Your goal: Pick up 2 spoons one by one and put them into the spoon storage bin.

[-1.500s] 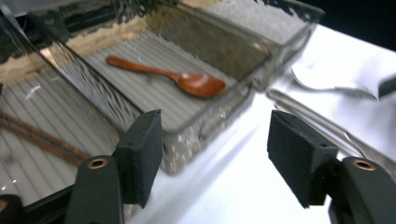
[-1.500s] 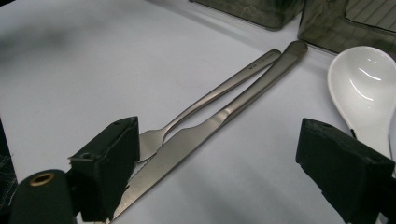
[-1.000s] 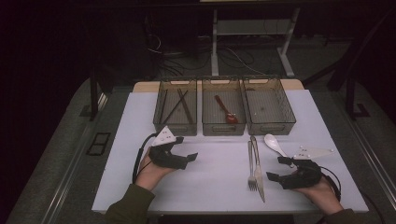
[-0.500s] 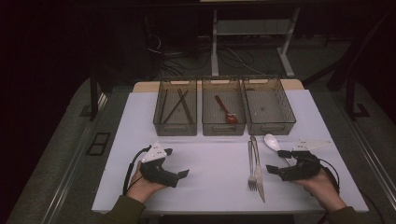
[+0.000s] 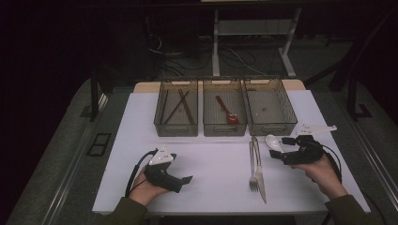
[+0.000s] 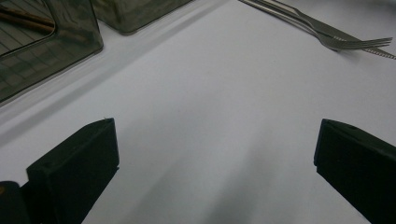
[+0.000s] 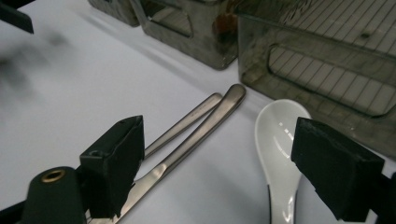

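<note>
My left gripper (image 5: 187, 180) rests low over the white table top near the front edge. Its jaws have just been opening and now stand wide apart (image 6: 217, 135) with nothing between them. A steel fork (image 5: 253, 164) and knife (image 5: 259, 176) lie side by side right of centre, and a white ceramic spoon (image 5: 273, 142) lies just right of their handles. My right gripper (image 5: 277, 149) hovers at the spoon, open (image 7: 219, 135). The spoon's bowl (image 7: 280, 130) sits between the jaws, close to the right one, untouched. The knife handle (image 7: 205, 130) and fork handle (image 7: 187, 123) run beside the left jaw.
Three smoky translucent bins stand in a row at the back: the left bin (image 5: 162, 123) holds brown chopsticks (image 5: 180, 107), the middle bin (image 5: 224, 129) a red spoon (image 5: 227, 111), and the right bin (image 5: 270, 127) looks bare. The table's front edge is close to both hands.
My left hand has drawn back toward the front edge and sunk lower. My right hand has moved away from the front edge toward the bins, up to the white spoon.
</note>
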{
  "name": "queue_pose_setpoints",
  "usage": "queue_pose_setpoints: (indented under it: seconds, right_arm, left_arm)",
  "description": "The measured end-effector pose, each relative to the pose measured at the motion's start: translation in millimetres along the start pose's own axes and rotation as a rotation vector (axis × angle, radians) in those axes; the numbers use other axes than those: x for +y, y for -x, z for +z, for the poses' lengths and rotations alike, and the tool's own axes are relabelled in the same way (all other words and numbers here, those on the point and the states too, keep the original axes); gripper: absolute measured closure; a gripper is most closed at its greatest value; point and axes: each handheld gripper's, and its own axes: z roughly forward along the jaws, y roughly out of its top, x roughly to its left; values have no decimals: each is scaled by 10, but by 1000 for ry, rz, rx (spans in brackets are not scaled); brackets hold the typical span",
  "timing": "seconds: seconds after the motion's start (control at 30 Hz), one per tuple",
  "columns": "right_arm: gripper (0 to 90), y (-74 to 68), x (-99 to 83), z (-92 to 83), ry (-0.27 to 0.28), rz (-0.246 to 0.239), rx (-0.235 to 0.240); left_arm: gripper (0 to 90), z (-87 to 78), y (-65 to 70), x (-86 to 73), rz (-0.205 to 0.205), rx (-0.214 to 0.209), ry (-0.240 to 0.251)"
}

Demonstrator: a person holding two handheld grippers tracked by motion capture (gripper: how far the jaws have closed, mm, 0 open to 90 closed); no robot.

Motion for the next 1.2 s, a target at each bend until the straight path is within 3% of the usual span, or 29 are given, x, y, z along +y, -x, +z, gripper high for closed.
queue_pose_setpoints:
  seconds: [0.13,0.33,0.47,0.8,1.2]
  right_arm:
    - [198,62,71,9,11,1,-8]
    - [226,165,166,78,8,16,-6]
    - [243,232,205,131,-23,7,-8]
    - [317,343,293,308,-68,38,-3]
    - [424,479,192,410,-131,74,-58]
  left_arm:
    - [0,-6,13,-2,27,21,-6]
    - [0,-8,2,-9,8,18,-6]
    - [0,-8,-8,-14,4,13,-2]
    - [0,-5,1,-7,1,6,-12]
    - [0,-17,3,-6,22,13,-3]
